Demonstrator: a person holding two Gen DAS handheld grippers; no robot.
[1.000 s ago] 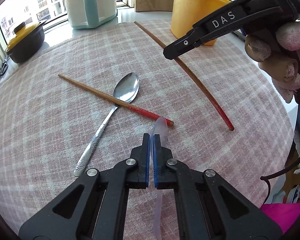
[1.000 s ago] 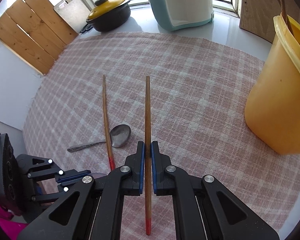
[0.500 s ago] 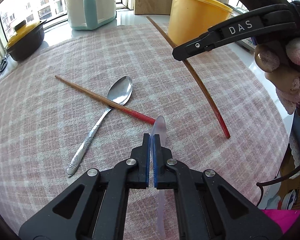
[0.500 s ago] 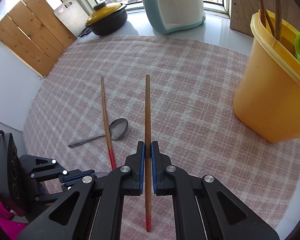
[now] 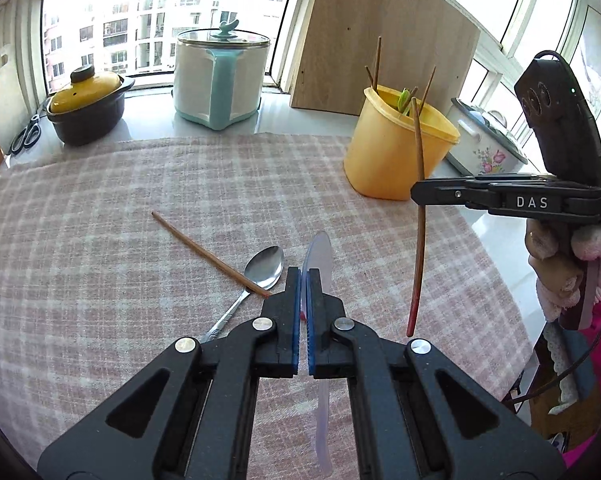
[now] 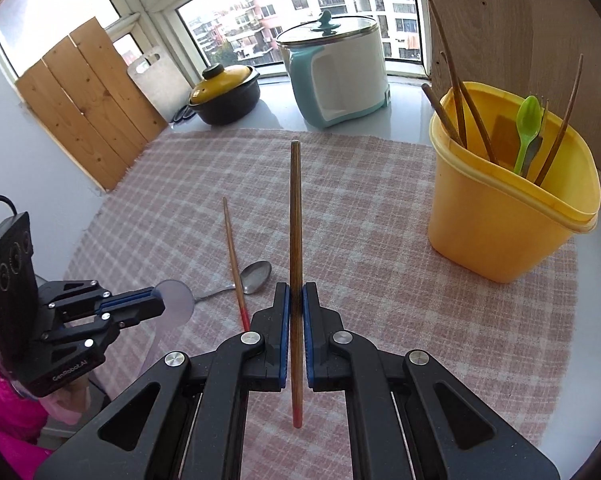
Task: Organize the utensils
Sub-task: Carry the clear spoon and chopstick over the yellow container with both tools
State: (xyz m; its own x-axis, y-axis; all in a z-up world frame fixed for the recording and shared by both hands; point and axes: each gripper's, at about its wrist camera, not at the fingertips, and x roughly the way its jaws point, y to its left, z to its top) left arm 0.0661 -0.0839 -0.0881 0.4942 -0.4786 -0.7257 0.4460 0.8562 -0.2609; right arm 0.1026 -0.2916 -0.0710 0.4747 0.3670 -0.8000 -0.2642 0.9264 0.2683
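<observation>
My left gripper (image 5: 303, 276) is shut on a clear plastic spoon (image 5: 320, 256), held above the cloth; it also shows in the right wrist view (image 6: 162, 300). My right gripper (image 6: 295, 292) is shut on a red-tipped wooden chopstick (image 6: 295, 216), held nearly upright in the air; in the left wrist view the chopstick (image 5: 419, 224) hangs just right of the yellow utensil tub (image 5: 392, 152). The tub (image 6: 500, 220) holds several chopsticks and a green spoon (image 6: 526, 128). A second chopstick (image 5: 204, 254) and a metal spoon (image 5: 260, 276) lie crossed on the cloth.
A pink checked cloth (image 5: 100, 220) covers the table. Behind it stand a white-and-teal pot (image 5: 220, 80), a black pot with a yellow lid (image 5: 86, 108), scissors (image 5: 26, 136) and a wooden board (image 5: 380, 32). A floral white cooker (image 5: 484, 148) stands at the right edge.
Both grippers have risen and tilted up. The right gripper has lifted its chopstick off the cloth, closer to the yellow tub. The left gripper has raised the clear spoon.
</observation>
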